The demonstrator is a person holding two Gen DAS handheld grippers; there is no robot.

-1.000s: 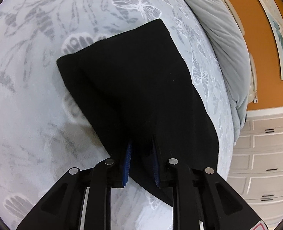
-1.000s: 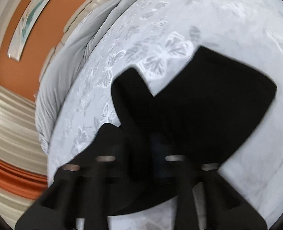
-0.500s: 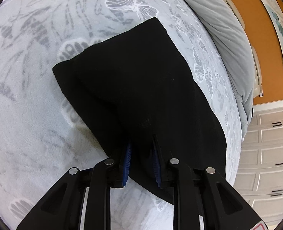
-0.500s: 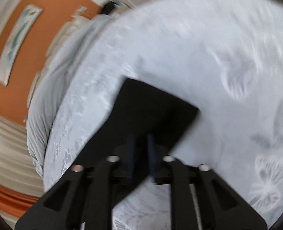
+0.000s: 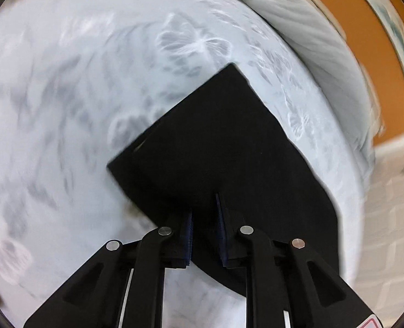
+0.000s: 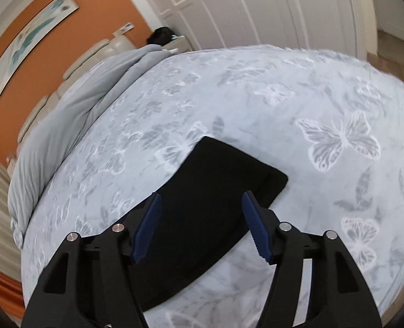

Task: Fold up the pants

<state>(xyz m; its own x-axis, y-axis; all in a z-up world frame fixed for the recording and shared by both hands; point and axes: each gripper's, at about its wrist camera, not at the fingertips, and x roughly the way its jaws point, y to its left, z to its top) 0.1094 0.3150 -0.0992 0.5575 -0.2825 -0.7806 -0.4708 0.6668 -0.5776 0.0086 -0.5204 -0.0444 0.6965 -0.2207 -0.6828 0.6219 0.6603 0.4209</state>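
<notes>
1. The left wrist view is motion-blurred; the pants' (image 5: pixel 223 150) near edge is hidden behind the left gripper (image 5: pixel 205 218).
2. No readable writing.
3. The left gripper is clamped on the black pants; the right gripper (image 6: pixel 202 218) hangs above them, jaws opening, empty, over the bedspread (image 6: pixel 284 95).

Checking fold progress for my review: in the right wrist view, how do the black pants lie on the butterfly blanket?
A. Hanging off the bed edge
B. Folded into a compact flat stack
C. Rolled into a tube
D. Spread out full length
B: the black pants lie flat as a short layered rectangle on the butterfly blanket.
</notes>
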